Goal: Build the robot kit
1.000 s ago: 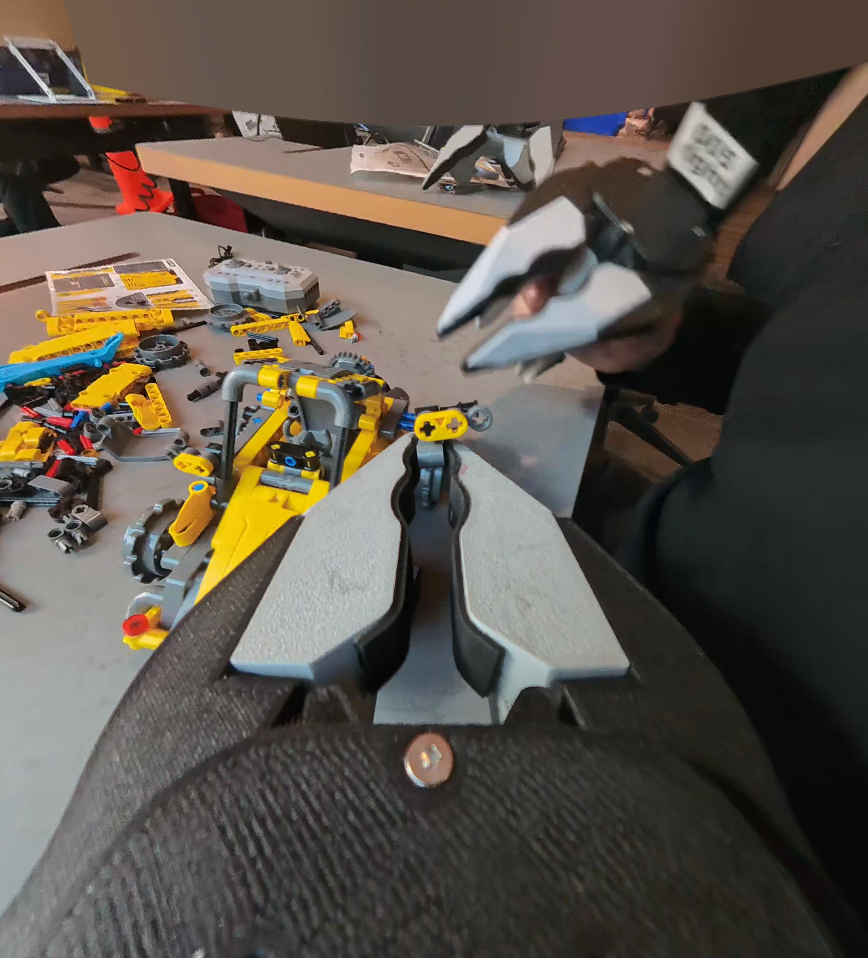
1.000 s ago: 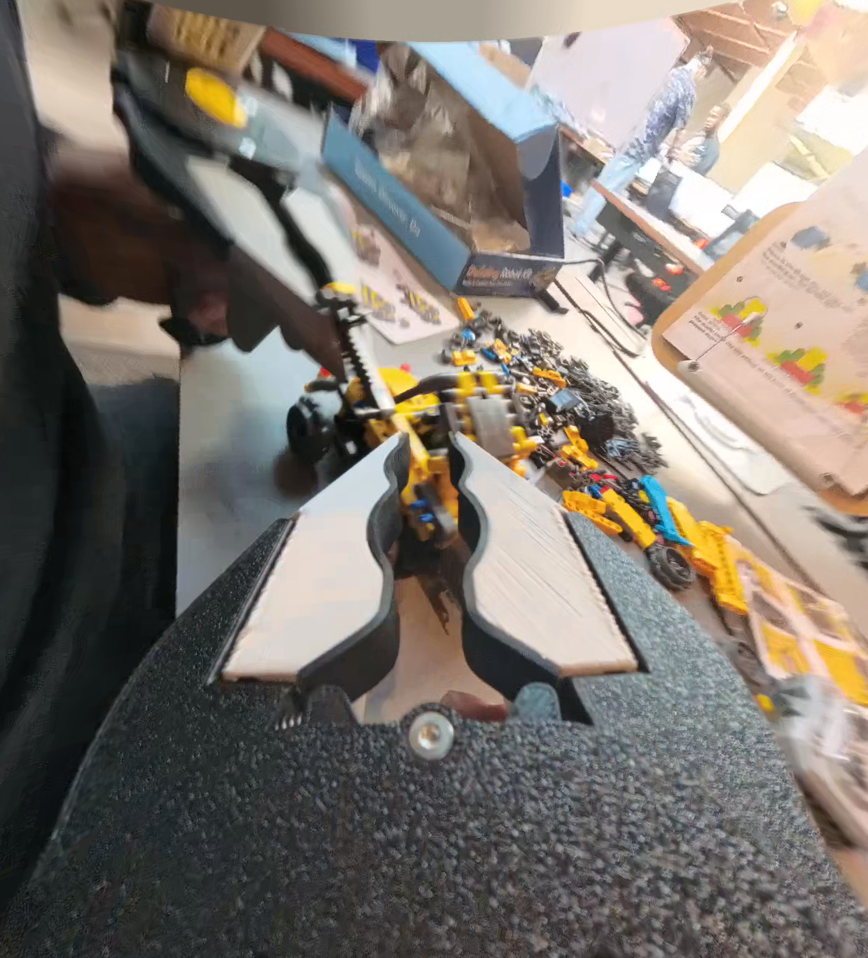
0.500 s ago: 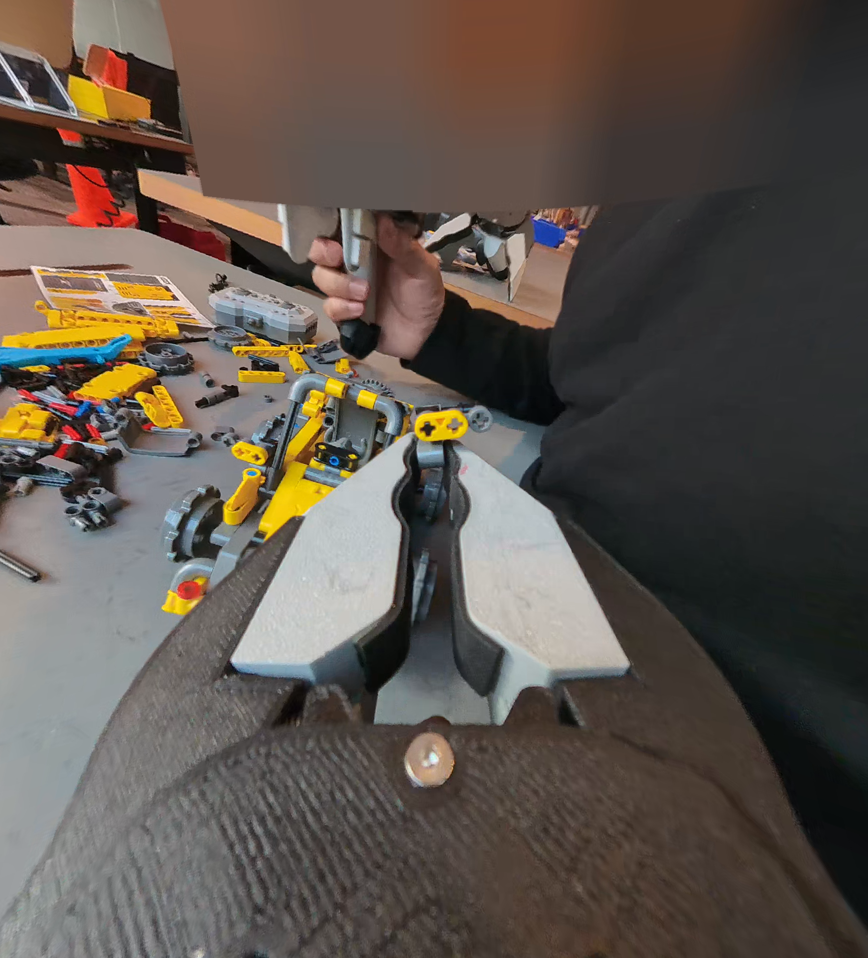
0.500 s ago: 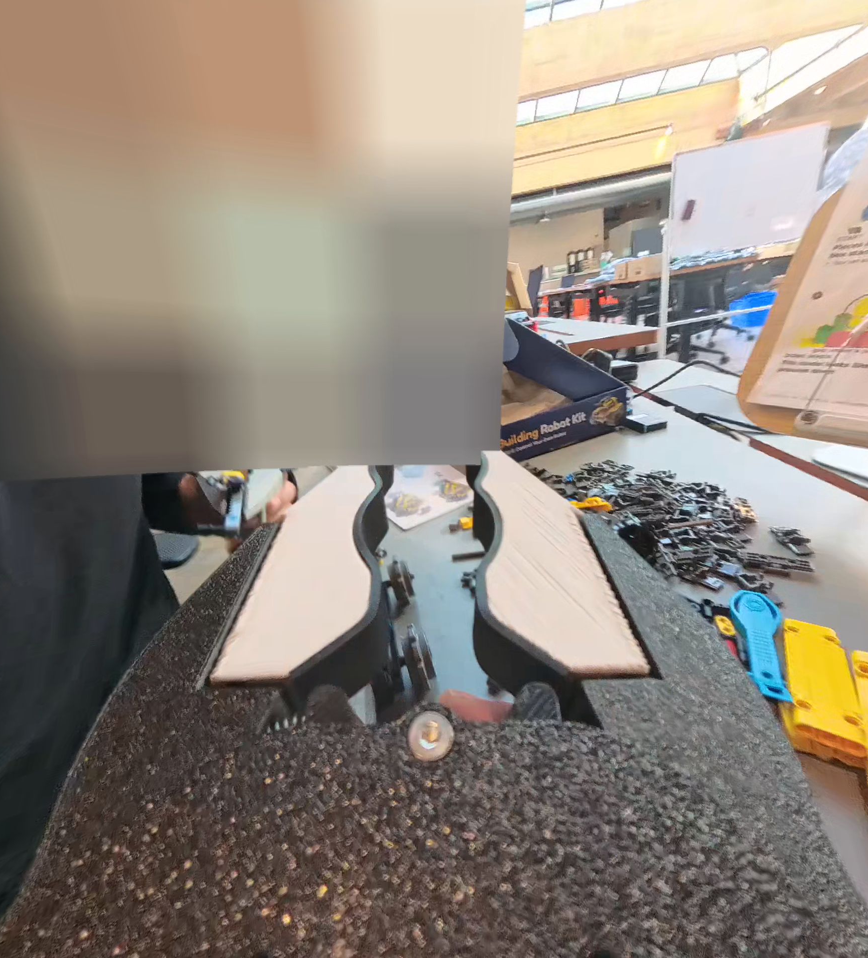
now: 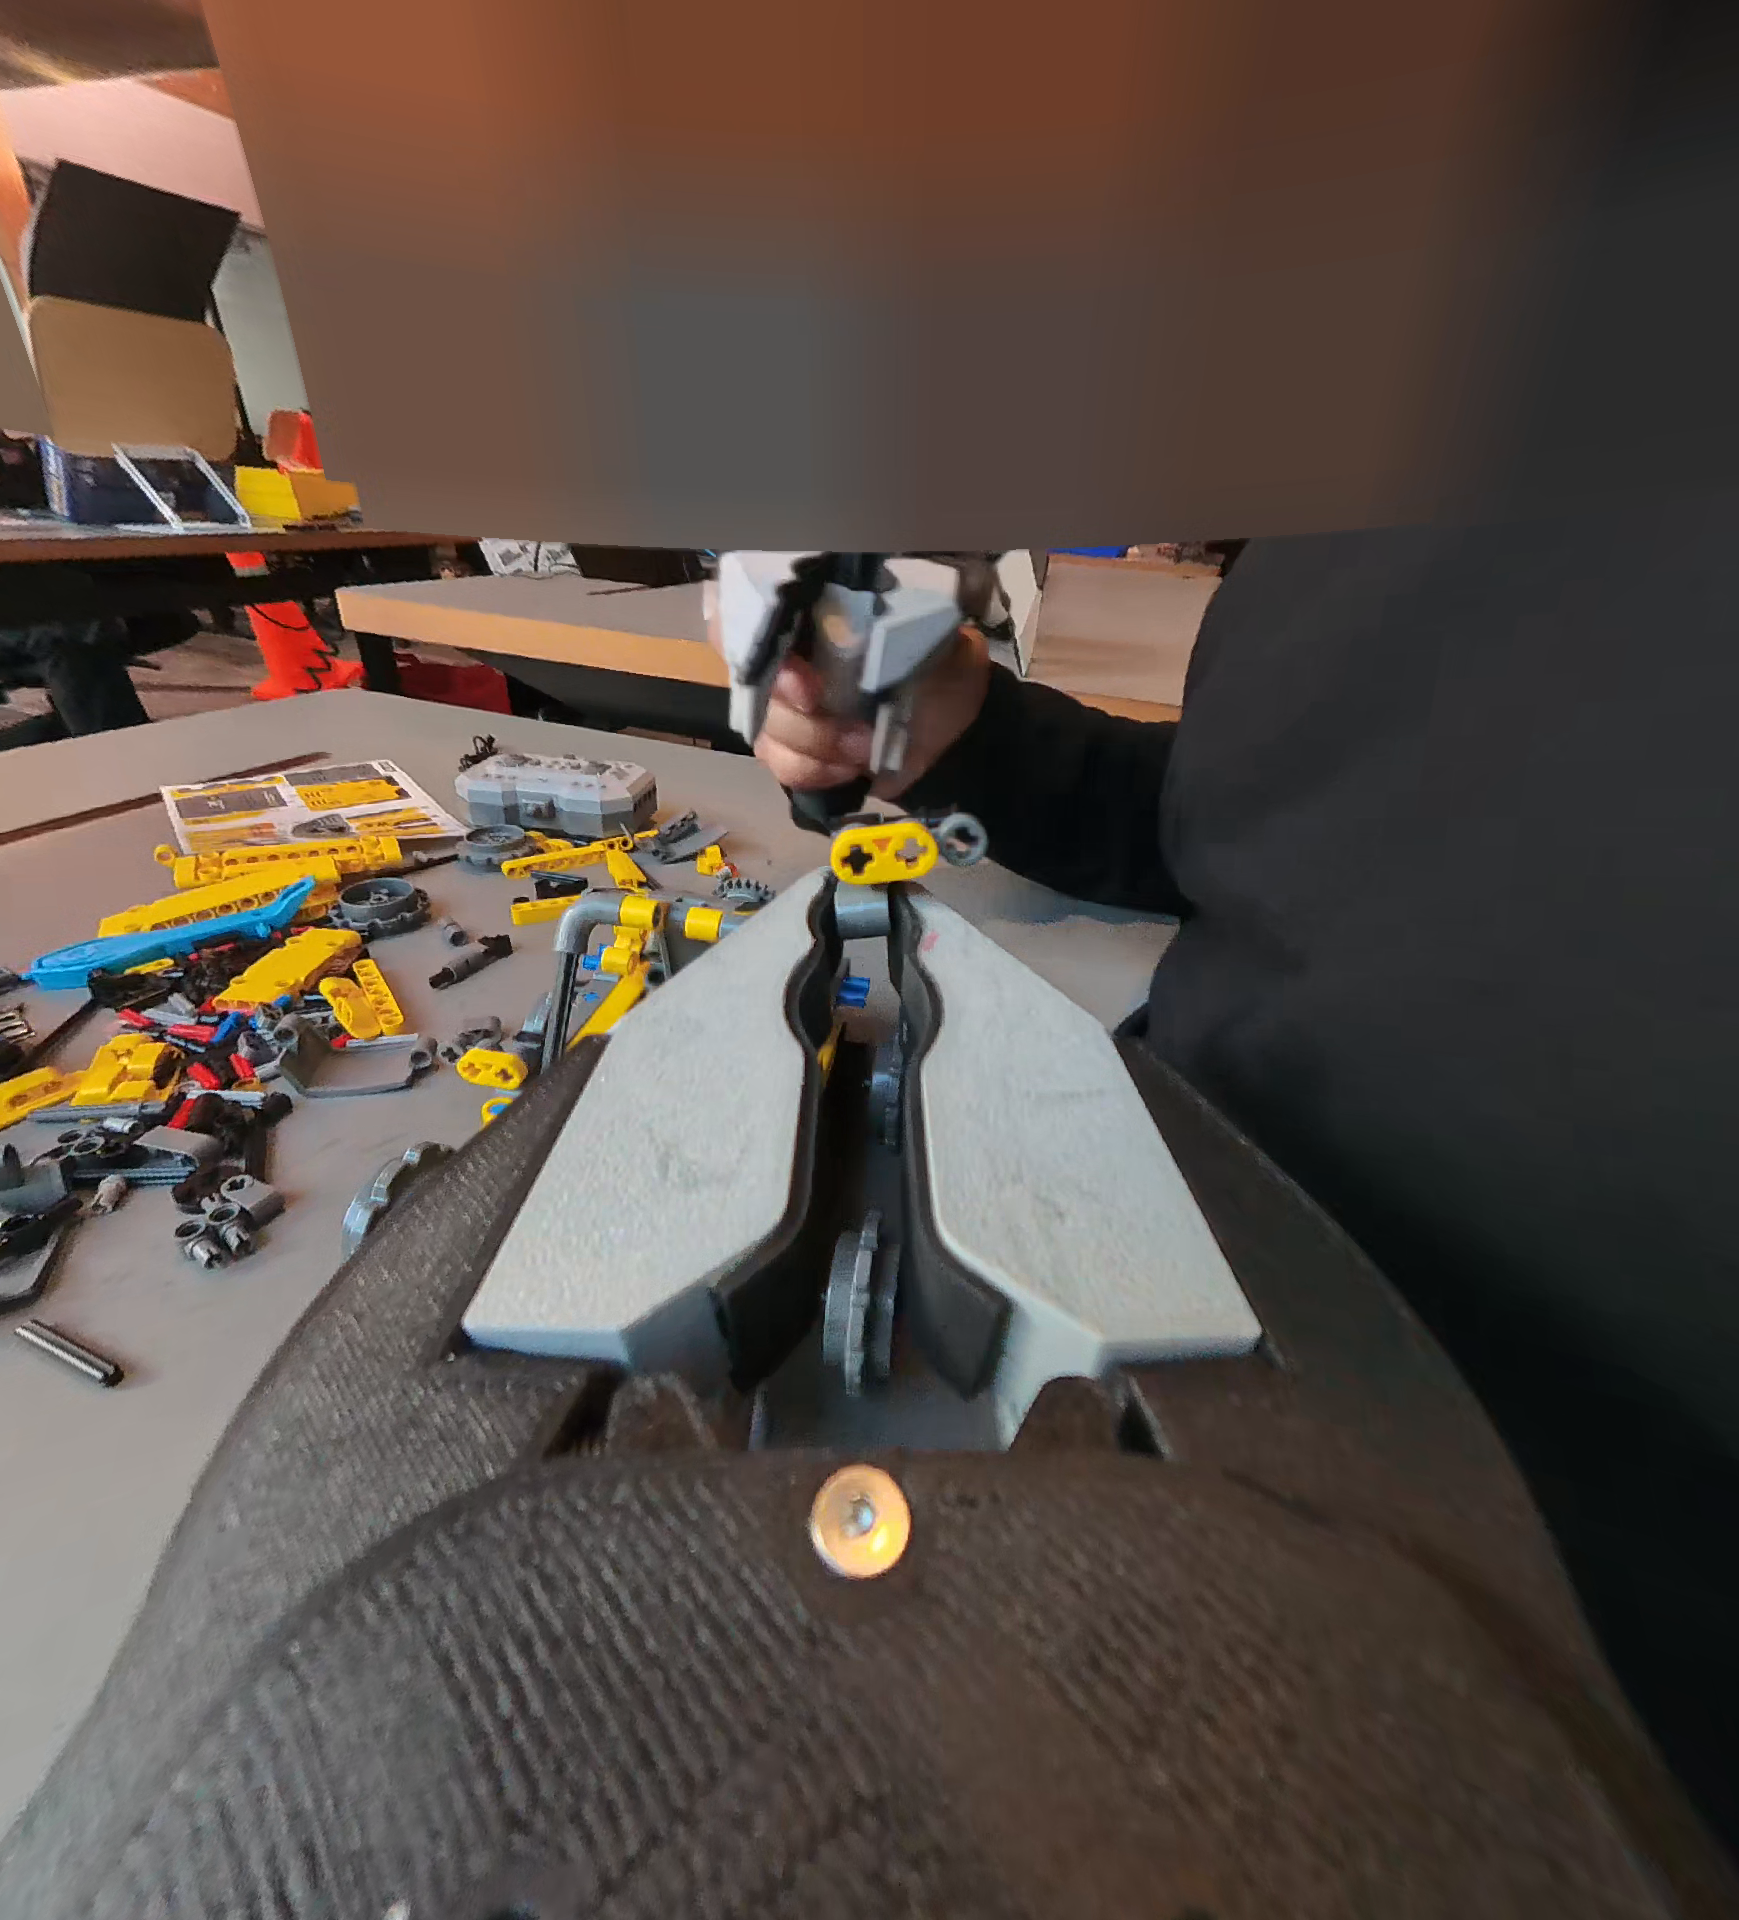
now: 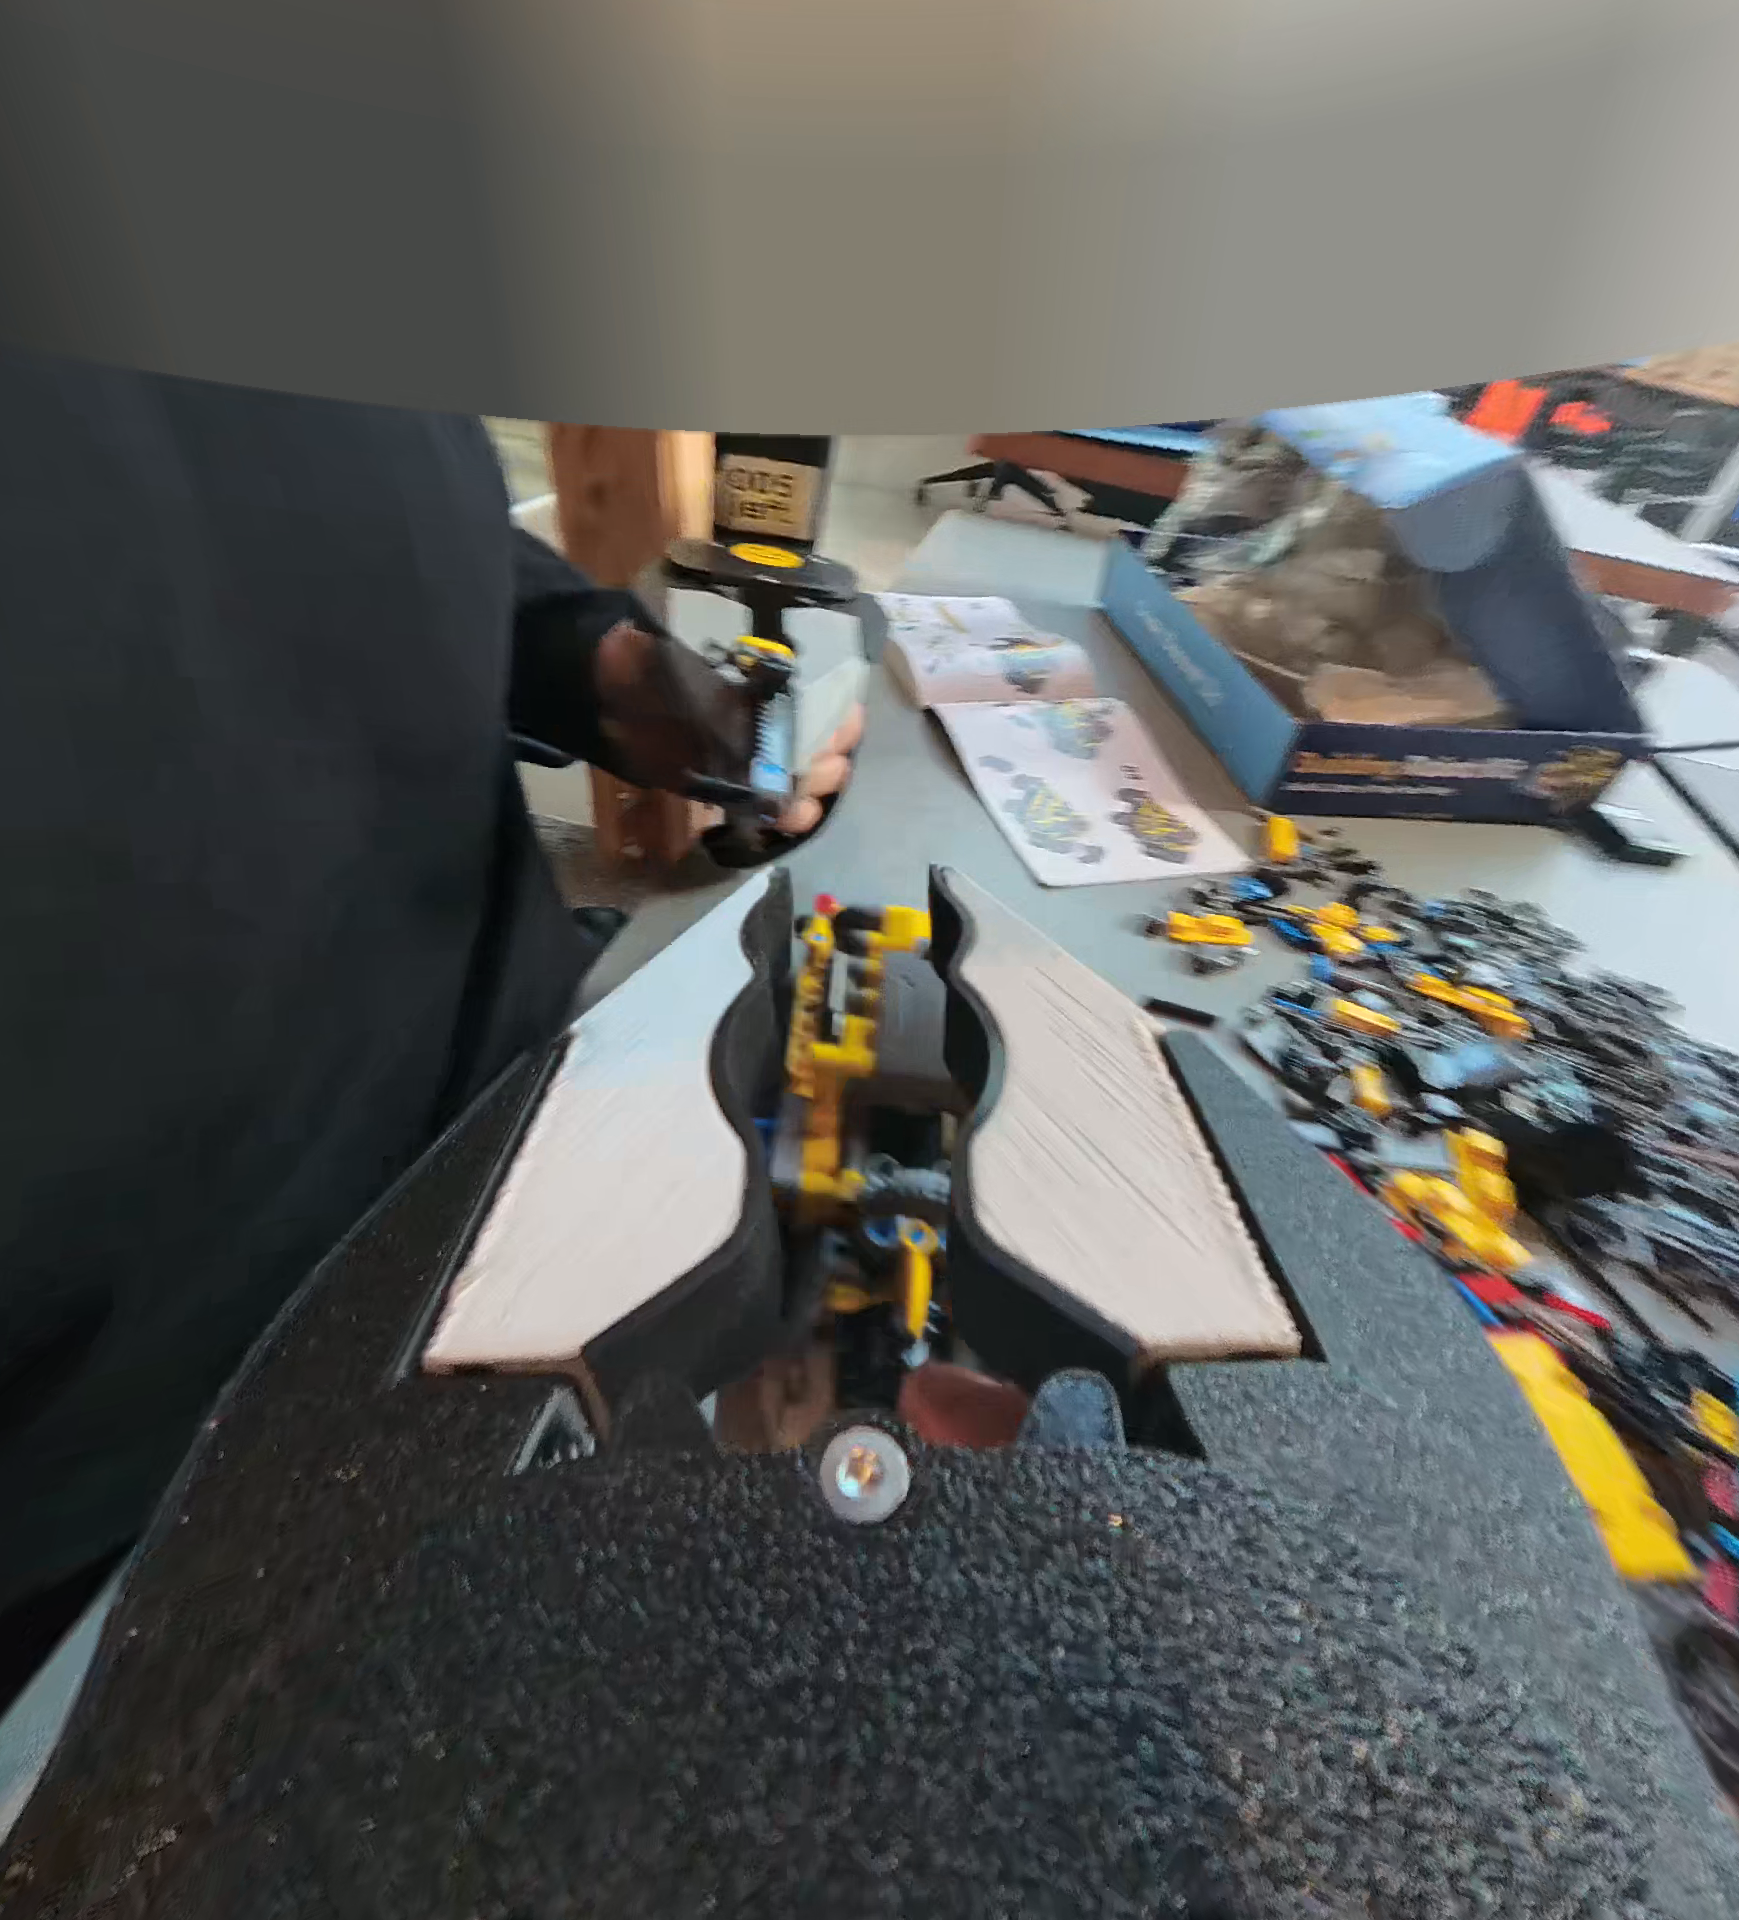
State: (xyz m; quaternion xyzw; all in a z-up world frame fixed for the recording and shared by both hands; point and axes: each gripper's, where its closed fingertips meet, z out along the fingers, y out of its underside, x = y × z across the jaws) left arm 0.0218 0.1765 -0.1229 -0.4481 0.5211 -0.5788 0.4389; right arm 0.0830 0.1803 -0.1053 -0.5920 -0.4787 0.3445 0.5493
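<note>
Bench [image 5: 34,1538] grey, loose parts [image 5: 221,997] spread at left of frame; box [image 6: 1447,665] and booklet [image 6: 1041,769] upper right in right view. Model [image 6: 844,1049], yellow/grey, frame centre. Left gripper [image 5: 865,914] jaws pinching model's grey stalk. Right gripper [image 6: 854,914] jaws straddle model; contact unclear.

A grey table [image 5: 65,1475] is seen under the tools. To the left of the left tool, loose parts [image 5: 221,997] are spread on it, with a black pin [image 5: 70,1353] nearest, a leaflet [image 5: 304,805] and a grey block [image 5: 555,792] farther ahead. To the right of the right tool a parts heap [image 6: 1530,1049] lies; ahead, an open booklet [image 6: 1062,748] and a blue box [image 6: 1447,769] rest.
</note>
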